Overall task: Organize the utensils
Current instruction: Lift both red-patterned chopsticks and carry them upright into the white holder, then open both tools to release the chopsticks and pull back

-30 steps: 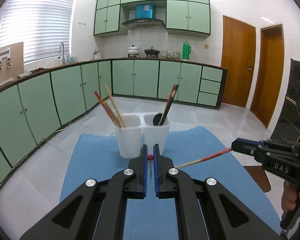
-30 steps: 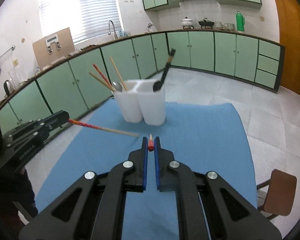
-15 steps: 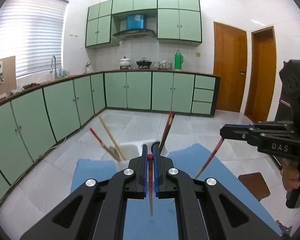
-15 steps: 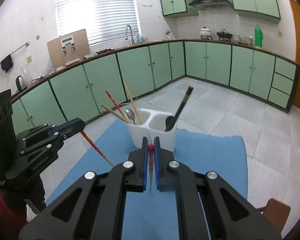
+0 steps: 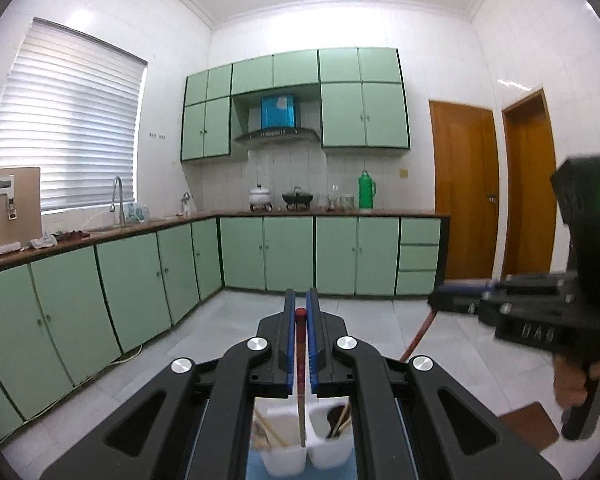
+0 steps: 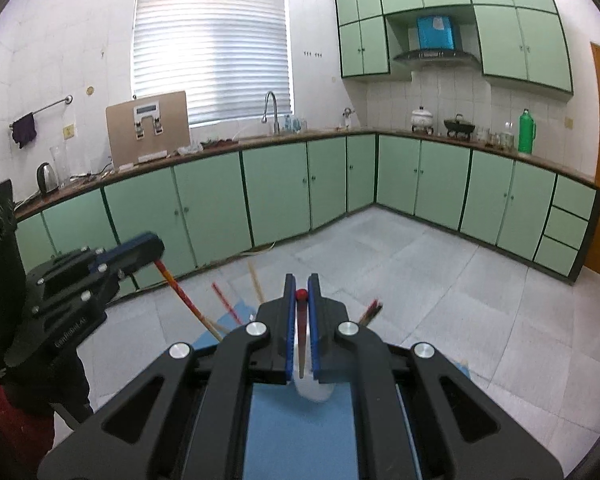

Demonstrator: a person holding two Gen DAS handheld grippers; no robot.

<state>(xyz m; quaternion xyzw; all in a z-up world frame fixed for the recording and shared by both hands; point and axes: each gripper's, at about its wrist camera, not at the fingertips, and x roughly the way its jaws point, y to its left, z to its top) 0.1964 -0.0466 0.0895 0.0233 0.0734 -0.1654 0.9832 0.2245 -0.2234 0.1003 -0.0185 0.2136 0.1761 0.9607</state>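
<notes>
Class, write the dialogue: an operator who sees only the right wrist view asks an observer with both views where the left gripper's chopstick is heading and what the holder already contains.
Operator: My right gripper hides most of the holder. Where is the left chopstick pointing?
Observer: The left gripper holds the left chopstick pointing down, with its tip over the holder, right by the divider between the two compartments.
Operator: What sits in the right compartment?
Observer: A dark utensil head, with light chopsticks leaning beside it.

Home kitchen — green cabinets (image 5: pixel 288 254), sink faucet (image 6: pixel 271 111)
</notes>
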